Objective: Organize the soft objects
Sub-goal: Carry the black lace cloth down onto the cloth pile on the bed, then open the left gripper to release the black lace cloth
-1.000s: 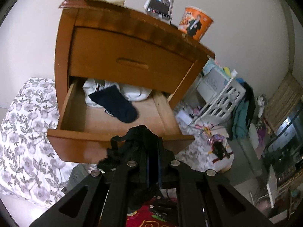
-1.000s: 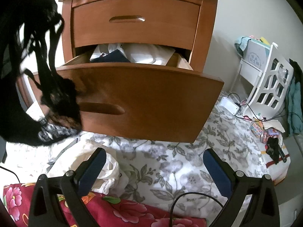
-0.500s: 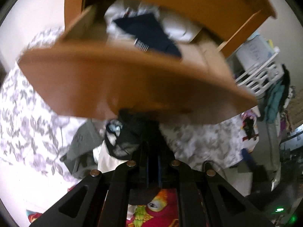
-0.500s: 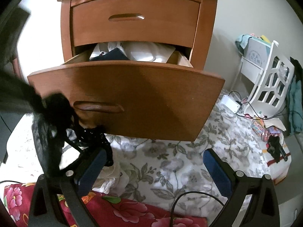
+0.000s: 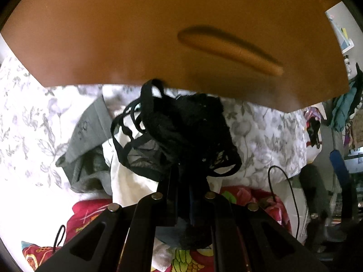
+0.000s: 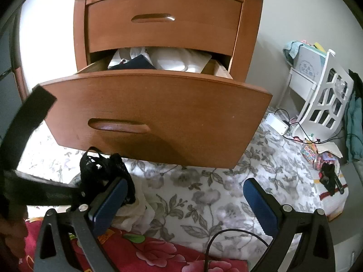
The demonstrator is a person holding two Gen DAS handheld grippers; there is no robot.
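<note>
Two grippers: both showing, one loaded, one idle.
Left gripper (image 5: pixel 185 176): fingers pressed together, pinching the black lace (image 5: pixel 181 131); it is pointing steeply down at the bedding.
Black lace: bunching into a tangle of straps and mesh just past the left fingertips, hanging just below the bottom edge of the drawer front (image 5: pixel 158 34), over the white cloth (image 5: pixel 127 181) and beside the grey garment (image 5: pixel 88 136).
Same lace, right camera: sitting at the lower left corner of the drawer front, right behind the right gripper's left pad (image 6: pixel 109 206).
Right gripper (image 6: pixel 186 206): jaws spread wide, nothing between them, hovering over the floral sheet (image 6: pixel 204 192).
Drawer (image 6: pixel 158 115): standing pulled out from the nightstand (image 6: pixel 165 22), with a navy item (image 6: pixel 133 64) and white fabric (image 6: pixel 181 59) lying at its back.
Red blanket (image 6: pixel 158 256): lying along the near edge of the bed, under both grippers.
White rack (image 6: pixel 324 99): standing to the right of the nightstand, against the wall.
</note>
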